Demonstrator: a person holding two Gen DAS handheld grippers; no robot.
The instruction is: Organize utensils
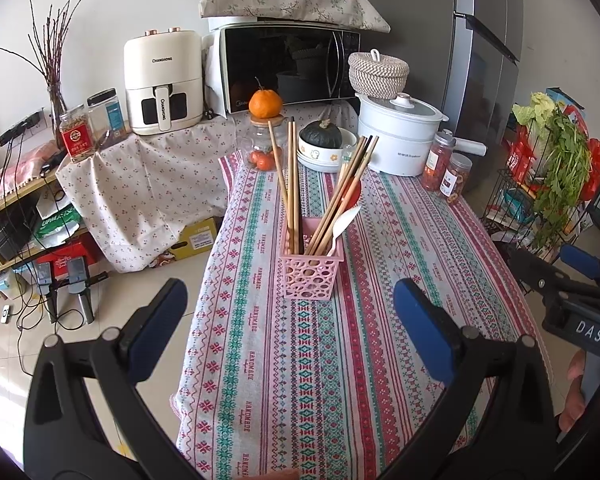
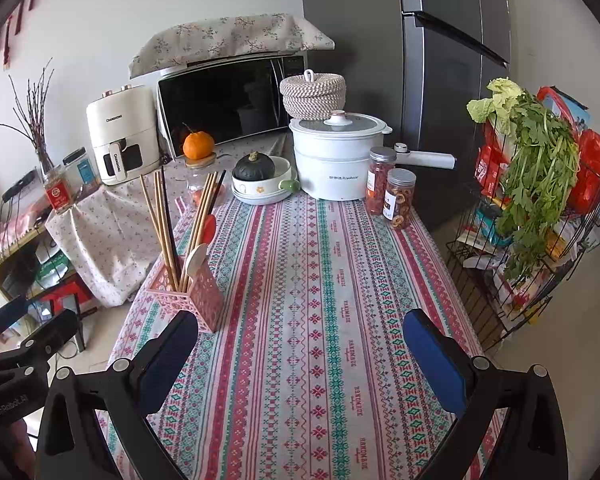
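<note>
I looked across a worktop [image 1: 380,360] covered in a striped patterned cloth. Behind it stood a white wall [image 1: 140,0] and a tall grey fridge [image 2: 440,80]. A microwave [image 1: 284,68] under a floral cover sat beside a cream air fryer [image 1: 163,84]. Pale floor tiles [image 1: 4,352] caught daylight, and a wire rack [image 2: 512,280] stood on the right.

My tabletop [image 1: 400,240] wears a cloth of red, teal and white stripes in a stitched diamond-and-snowflake pattern. On it stands a pink holder [image 1: 310,270] with a lacy cut-out pattern, filled with tan wooden chopsticks [image 1: 290,184], a few dark ones, a white spoon [image 1: 342,226] and a red spoon [image 1: 352,194]. At the far end sit a white pot [image 1: 400,136], a dark green squash [image 1: 321,135] and an orange tangerine [image 1: 265,104]. My left gripper [image 1: 290,320] and right gripper [image 2: 300,350] are black with blue pads.
</note>
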